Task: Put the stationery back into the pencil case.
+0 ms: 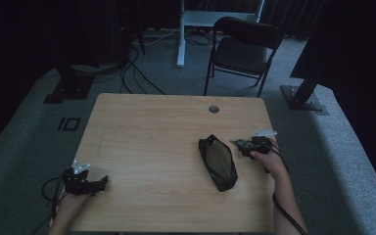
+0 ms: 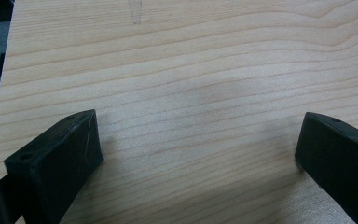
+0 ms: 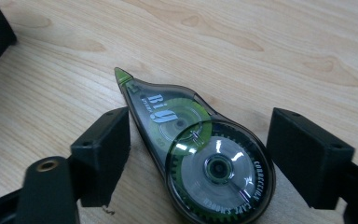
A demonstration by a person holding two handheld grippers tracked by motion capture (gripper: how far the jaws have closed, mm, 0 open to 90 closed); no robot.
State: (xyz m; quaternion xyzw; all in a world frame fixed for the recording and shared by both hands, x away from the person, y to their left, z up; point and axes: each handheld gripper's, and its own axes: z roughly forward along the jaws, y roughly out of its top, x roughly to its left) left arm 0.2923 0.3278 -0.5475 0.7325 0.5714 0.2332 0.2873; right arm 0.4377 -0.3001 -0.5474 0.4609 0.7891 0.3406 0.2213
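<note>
A: Item?
B: Smoky translucent teardrop correction-tape dispenser with green wheel (image 3: 200, 154), flat on light wood worktop (image 1: 147, 147), right of black zipped fabric pouch (image 1: 218, 162).
A: Hand-held grippers?
B: Right hand-held gripper (image 3: 198, 149): jaws apart, straddling dispenser, unclamped. Left hand-held gripper (image 2: 198, 149): open over bare worktop.

A light wooden table (image 1: 152, 147) carries a black zippered pencil pouch (image 1: 218, 162) right of centre. Just right of it lies a clear teardrop-shaped correction tape dispenser (image 3: 200, 149), flat on the wood between the jaws of the right gripper (image 1: 247, 145) — neither pad touching it. The left gripper (image 1: 85, 181) sits at the near left edge, well apart. Behind the table stands a dark folding chair (image 1: 242, 49).
</note>
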